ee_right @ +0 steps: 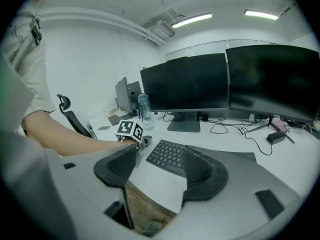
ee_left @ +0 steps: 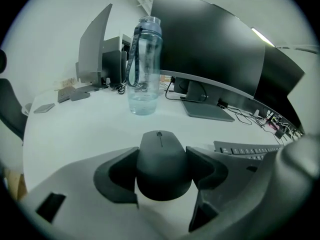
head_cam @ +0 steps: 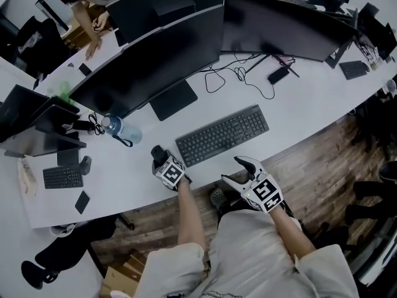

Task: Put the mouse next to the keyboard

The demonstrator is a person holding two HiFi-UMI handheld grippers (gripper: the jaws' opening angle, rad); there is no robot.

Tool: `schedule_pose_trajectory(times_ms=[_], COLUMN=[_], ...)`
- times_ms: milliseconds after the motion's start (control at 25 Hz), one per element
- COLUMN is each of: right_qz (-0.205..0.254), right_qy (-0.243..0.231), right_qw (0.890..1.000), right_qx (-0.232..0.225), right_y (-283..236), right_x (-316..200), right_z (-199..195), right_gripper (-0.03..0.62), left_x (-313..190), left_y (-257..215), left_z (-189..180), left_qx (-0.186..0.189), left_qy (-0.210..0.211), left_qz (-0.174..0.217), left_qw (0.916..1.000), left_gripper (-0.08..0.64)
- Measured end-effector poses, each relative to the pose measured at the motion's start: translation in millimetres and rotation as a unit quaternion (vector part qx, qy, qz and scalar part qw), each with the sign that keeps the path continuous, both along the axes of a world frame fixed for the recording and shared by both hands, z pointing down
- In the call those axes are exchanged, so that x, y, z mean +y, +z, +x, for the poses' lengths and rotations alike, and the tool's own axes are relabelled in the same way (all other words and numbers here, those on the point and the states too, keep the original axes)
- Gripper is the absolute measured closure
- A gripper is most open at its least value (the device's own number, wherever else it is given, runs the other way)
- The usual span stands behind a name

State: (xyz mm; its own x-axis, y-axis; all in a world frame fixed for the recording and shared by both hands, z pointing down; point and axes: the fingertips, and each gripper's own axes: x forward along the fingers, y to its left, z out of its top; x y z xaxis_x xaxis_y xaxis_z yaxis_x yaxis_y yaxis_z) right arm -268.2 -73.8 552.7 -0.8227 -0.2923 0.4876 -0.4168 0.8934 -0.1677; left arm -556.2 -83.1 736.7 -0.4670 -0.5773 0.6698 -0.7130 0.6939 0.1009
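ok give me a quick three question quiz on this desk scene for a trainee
1. What sits between the jaws of the left claw?
2. True or false: the right claw is closed on the keyboard.
3. In the left gripper view, what stands upright beyond that claw? A) a mug B) a clear water bottle C) a desk lamp

Key
1. A black mouse, with the jaws against its sides.
2. False: its jaws stand apart with nothing between them.
3. B
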Motion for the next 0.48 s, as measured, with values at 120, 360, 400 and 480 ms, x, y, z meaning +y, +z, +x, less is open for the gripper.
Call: schedule_pose_trajectory(times_ms=[120,360,400,480], right_qz=[-0.01,-0.011,-0.011,-0.014], right_qy=[0.003,-0.012,-0.014,-0.018], right_qw=[1.0,1.0,1.0,0.999], right_qx=[-0.014,-0.019,-0.023,-0.03], right_y=[-0.7,2.1,1.5,0.4], right_x=[-4.1,-8.2,-9.1,-10.7], right_z=[1.7,0.0,-1.1,-2.3], right_gripper=[0.364,0.444,0.449,0.455], left_x=[-4.4,-4.2,-3.4,-2.9], left_y=[-7.5,-21.1,-23.2,-28.9], left_z=[2.0,10.5,10.9,12.2], left_qx=[-0.008,-0.021,-0.022,-0.028], left_qy=[0.007,0.013,0.013,0.015], left_qz=[0.012,0.011,0.01,0.01], left_qw=[0.9999,0.9996,0.9996,0.9995], left_gripper=[0.268,0.268,0.268,0.268])
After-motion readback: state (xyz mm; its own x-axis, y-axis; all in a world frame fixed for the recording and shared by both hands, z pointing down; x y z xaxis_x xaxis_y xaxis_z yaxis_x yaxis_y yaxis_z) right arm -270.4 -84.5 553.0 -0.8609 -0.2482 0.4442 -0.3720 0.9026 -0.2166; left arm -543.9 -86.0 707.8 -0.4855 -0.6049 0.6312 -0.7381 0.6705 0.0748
